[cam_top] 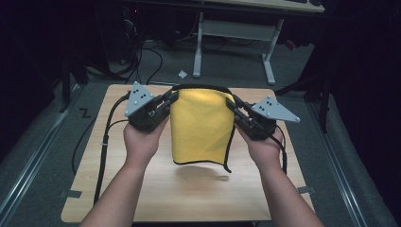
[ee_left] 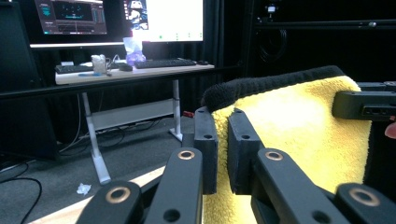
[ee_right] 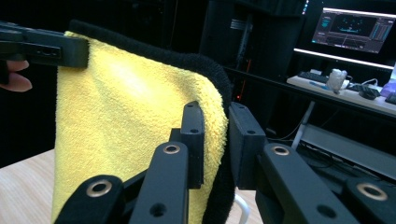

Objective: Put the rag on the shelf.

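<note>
Both forearms rise from the bottom of the high view toward frame centre. The left gripper (cam_top: 166,105) and right gripper (cam_top: 238,109) sit level at mid-frame, tips angled inward, jaws clamped nearly together, palms cupping them from below.

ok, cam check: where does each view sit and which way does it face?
High view: above the person's side, facing forward and down on the light wooden table; both forearms, left gripper, right gripper.
Left gripper view: along its own jaws, clamped on the yellow black-edged cloth, toward a desk with monitors.
Right gripper view: along its jaws, clamped on the cloth's other corner.
Shared: all three show the cloth.
</note>
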{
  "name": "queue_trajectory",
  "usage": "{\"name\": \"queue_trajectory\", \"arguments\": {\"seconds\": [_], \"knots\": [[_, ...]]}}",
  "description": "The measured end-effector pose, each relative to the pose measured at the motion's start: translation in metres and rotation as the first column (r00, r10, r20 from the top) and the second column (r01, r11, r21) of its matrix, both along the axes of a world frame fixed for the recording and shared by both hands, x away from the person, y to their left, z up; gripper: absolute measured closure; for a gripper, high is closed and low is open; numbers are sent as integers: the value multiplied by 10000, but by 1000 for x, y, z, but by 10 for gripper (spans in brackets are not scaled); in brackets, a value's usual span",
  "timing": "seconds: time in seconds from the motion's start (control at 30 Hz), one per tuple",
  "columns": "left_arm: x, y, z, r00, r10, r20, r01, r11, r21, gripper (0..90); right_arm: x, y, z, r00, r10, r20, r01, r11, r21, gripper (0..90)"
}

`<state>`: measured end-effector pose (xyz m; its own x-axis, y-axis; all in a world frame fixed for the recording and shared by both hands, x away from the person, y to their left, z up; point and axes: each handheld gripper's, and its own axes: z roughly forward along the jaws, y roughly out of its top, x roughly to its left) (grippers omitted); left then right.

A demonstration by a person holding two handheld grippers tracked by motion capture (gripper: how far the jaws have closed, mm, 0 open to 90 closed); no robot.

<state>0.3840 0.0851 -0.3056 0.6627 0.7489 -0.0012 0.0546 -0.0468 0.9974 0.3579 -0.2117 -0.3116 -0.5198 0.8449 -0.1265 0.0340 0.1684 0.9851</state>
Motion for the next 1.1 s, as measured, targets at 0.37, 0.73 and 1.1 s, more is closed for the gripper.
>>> {"name": "queue_trajectory", "arguments": {"seconds": [0.37,0.73,1.1], "knots": [[50,-11,-8,9995,135,-281,-123,9989,445,839,40,-5,0,9987,-371,-338,367,9993,-116,784],[91,-12,-13,9992,298,-257,-281,9974,665,833,85,-9,-8,9973,-337,-648,329,9994,-129,784],[130,-8,-26,9930,554,-1048,-434,9926,1136,823,126,-5,-18,9938,-265,-1077,200,9980,-602,781]]}}
